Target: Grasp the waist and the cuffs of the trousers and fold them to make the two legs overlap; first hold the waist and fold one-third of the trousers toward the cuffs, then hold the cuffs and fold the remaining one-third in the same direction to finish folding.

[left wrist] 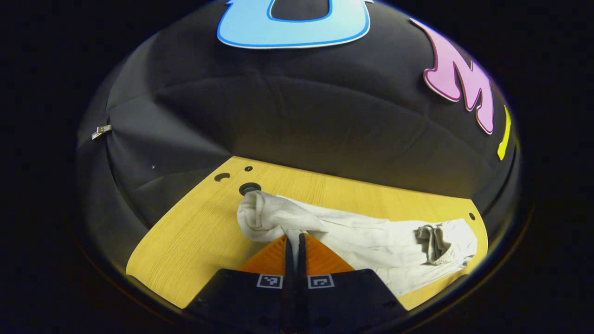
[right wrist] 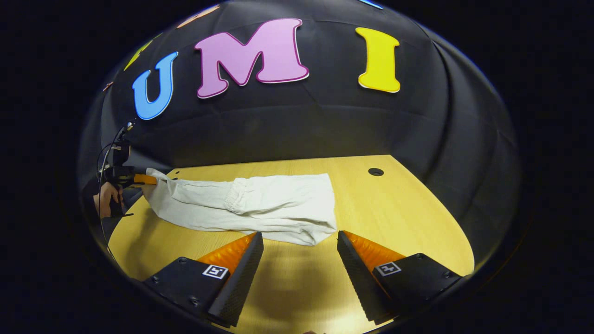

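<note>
Left gripper view: the left gripper (left wrist: 293,241) pinches one end of the trousers (left wrist: 362,241), which run lengthwise rightward across the table (left wrist: 185,232). The right gripper (right wrist: 299,241) hovers spread and empty just before their folded end, the nearer claw to it.

Yellow wooden table (right wrist: 417,208), round holes (right wrist: 375,172) in top; black cloth wall (right wrist: 325,125) behind.

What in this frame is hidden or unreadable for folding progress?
- Left gripper view: the left tongs cover the pinched edge of the trousers; cuff or waist unclear.
- Right gripper view: layers under the folded trousers hidden by top cloth.
- Right gripper view: hand cut off by the edge.
</note>
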Motion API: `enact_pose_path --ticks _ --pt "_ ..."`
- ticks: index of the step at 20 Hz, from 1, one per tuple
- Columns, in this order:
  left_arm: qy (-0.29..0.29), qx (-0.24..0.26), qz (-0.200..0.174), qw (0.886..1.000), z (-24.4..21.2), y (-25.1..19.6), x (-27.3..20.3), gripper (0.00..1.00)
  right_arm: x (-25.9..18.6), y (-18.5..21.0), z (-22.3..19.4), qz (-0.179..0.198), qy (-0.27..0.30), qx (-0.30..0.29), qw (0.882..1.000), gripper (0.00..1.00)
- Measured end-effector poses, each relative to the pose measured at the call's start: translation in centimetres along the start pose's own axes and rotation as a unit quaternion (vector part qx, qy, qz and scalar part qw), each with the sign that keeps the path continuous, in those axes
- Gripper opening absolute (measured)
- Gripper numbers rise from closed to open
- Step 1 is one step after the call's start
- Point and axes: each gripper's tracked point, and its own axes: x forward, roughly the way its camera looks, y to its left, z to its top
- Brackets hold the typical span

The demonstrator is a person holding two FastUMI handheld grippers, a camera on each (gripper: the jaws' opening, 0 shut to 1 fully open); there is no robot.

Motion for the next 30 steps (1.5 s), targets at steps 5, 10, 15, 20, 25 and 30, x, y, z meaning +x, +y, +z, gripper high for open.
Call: enact_pose_path --ticks 5,10,15,20,25,30 --pt "-0.022 -0.011 -0.009 1.0 2.4 -3.6 -1.6 0.05 -1.5 -2.1 1.3 0.001 0.001 -0.007 1.0 0.98" --pt "-0.05 0.021 -0.043 0.998 5.5 -10.3 -3.8 0.05 -2.2 -3.5 2.7 0.007 -0.005 -0.011 1.0 0.98" --pt "-0.069 0.039 -0.084 0.993 7.9 -18.3 -5.7 0.02 -3.3 -5.8 3.8 0.004 -0.018 -0.005 1.0 0.98" --pt "-0.076 0.059 -0.132 0.987 8.7 -27.2 -7.6 0.05 -4.4 -9.0 4.2 -0.01 -0.026 0.003 1.0 0.98" --pt "-0.06 0.083 -0.184 0.978 6.4 -36.5 -8.3 0.05 -5.7 -12.7 4.5 -0.038 -0.039 0.032 0.998 0.98" --pt "-0.022 0.101 -0.234 0.967 1.4 -44.5 -7.9 0.05 -7.4 -15.6 3.8 -0.064 -0.041 0.05 0.996 0.98"
